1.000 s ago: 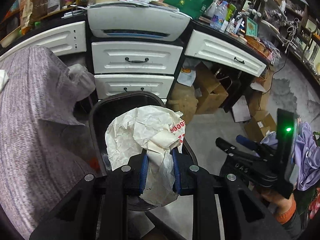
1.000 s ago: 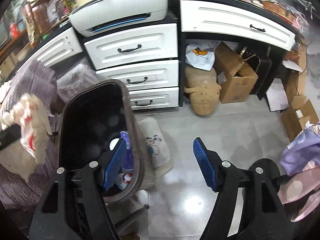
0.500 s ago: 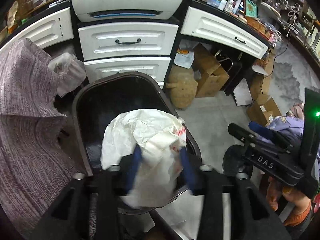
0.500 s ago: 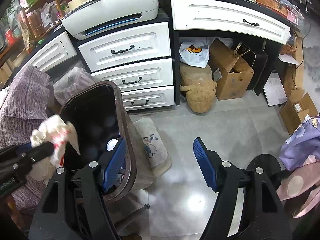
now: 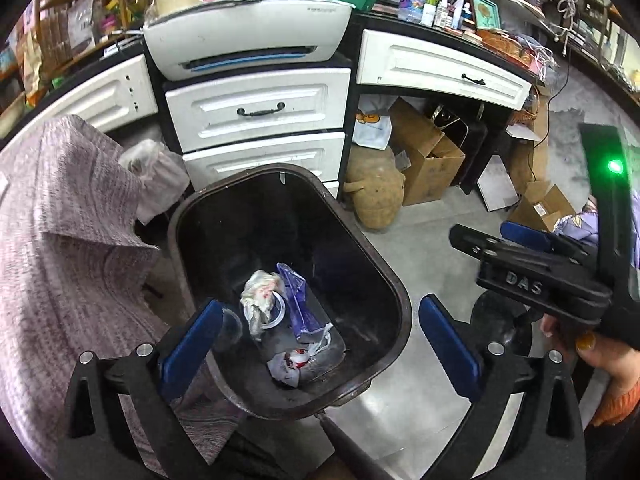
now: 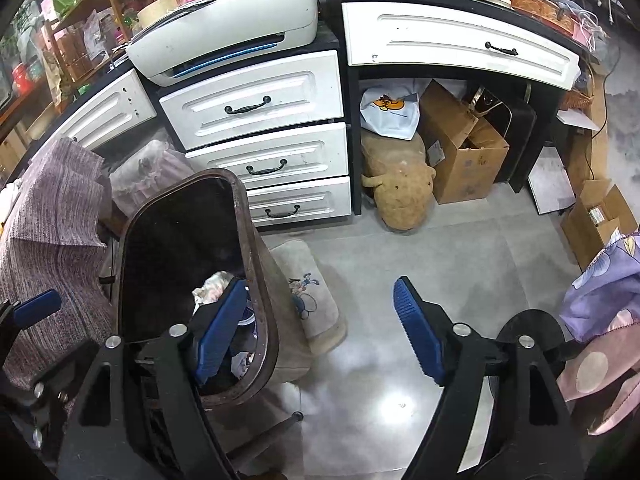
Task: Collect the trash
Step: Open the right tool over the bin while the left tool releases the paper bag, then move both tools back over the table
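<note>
Blue rubber pads on the left gripper (image 5: 320, 332) stand at the bottom of the left wrist frame, jaws opening wide with nothing pressed between them; they straddle the near rim of the bin (image 5: 394, 292). Just beyond the pads, low in the middle of the frame, the crumpled paper (image 5: 260, 296) lies on the bin floor, beside a purple wrapper (image 5: 296, 300) and a torn scrap with red print (image 5: 294, 362). I judge the paper light, soft and springy: it would crush easily and weigh almost nothing, so a pinch on any bunched fold would lift it, while a loose flap might tear or slip. The wrapper looks slick and thin

At the right of that frame the right gripper (image 5: 520, 248) hangs over the floor. In its own view its jaws are opening too, empty, with only grey floor (image 6: 360, 360) between them; the left pad overlaps the bin's rim at lower left

Farther off, white drawers (image 5: 256, 108) fill the upper middle, a printer (image 5: 248, 36) on top, and cardboard boxes (image 5: 424, 160) sit under the desk at right
</note>
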